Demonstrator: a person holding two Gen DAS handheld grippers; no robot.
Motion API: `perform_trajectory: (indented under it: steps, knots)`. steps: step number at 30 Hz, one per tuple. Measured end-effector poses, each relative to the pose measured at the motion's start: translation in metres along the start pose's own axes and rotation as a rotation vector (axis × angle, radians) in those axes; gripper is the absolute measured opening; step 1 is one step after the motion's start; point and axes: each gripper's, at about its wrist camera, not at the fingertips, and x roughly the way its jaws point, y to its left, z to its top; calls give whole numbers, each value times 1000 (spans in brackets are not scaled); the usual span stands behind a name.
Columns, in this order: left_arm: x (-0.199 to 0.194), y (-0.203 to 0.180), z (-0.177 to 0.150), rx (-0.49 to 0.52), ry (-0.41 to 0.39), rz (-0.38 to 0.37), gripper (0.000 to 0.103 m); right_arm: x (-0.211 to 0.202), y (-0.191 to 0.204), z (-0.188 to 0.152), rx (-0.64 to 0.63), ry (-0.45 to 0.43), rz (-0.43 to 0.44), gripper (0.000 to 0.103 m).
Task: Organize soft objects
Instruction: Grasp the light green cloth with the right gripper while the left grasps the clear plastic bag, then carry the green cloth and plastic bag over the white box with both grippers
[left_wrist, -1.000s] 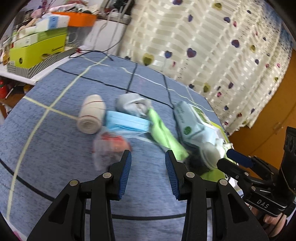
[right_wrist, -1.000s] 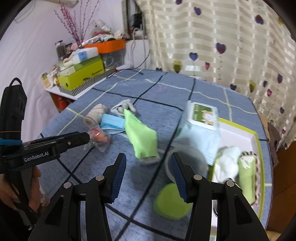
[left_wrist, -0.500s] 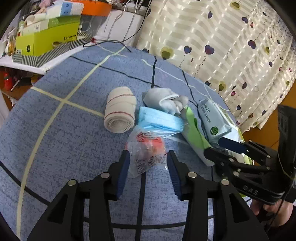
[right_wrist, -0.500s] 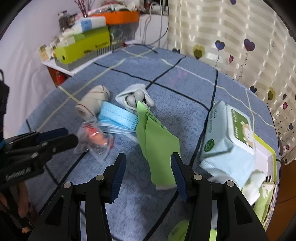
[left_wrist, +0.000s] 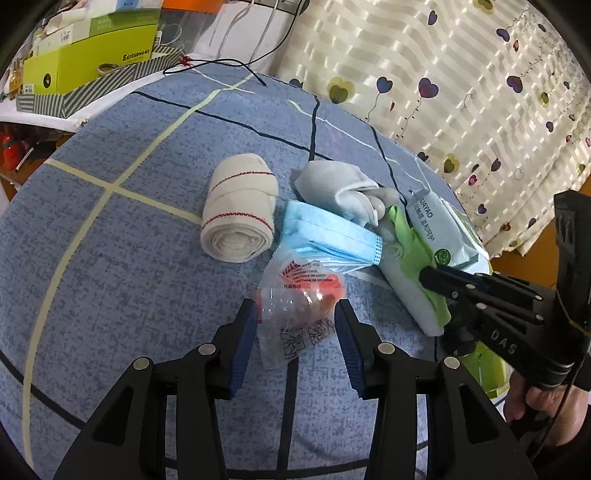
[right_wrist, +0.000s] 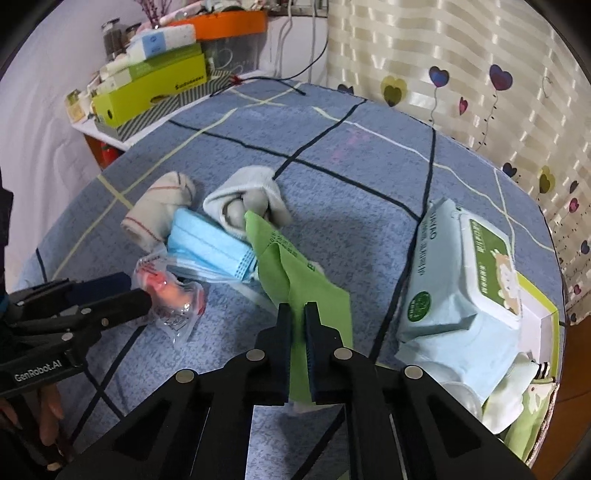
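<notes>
Step in hand: I judge this the pick-up stage, both tools going for soft items from the pile on the blue tablecloth (right_wrist: 369, 177)
Right gripper (right_wrist: 297, 314): my jaws are pinched on the green cloth (right_wrist: 295, 266), its near end drawn up between the pads
Left gripper (left_wrist: 295, 314): jaws apart, straddling the clear packet (left_wrist: 299, 306) with orange contents; pads look just at its edges, no squeeze that I can see
Rest of the pile: rolled bandage (left_wrist: 240, 210), blue face mask (left_wrist: 325, 232) and grey sock bundle (left_wrist: 340, 188) lie touching one another; the wipes pack (right_wrist: 461, 277) sits to the right, leaning on the white tray (right_wrist: 535, 314)
Tray: already holds some soft pieces at its near end
Next move, my guess: lift the cloth clear of the mask and sock, carry it to the tray; shut the left jaws on the packet
Watch for: the cloth's far tip touches the sock and may drag it
</notes>
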Motion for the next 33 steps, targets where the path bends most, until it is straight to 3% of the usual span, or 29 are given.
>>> perform_trajectory:
  steps: [14,16,17,20,33]
  knots:
    - [19,-10,4,-33,36,-14,44,-36,-18,-11,55,-107,43,5]
    - [19,-13,3,-24,34,-20,32,-39,-18,-12,59,-114,46,5]
    - [19,-13,3,-24,36,-26,30,-42,-19,-13,62,-119,48,5]
    - [13,-17,1,-14,17,-21,25,-49,-19,-16,65,-137,50,5]
    - [-47,-52,-1,83,-117,-70,25,-97,-14,-31,76,-247,81,5]
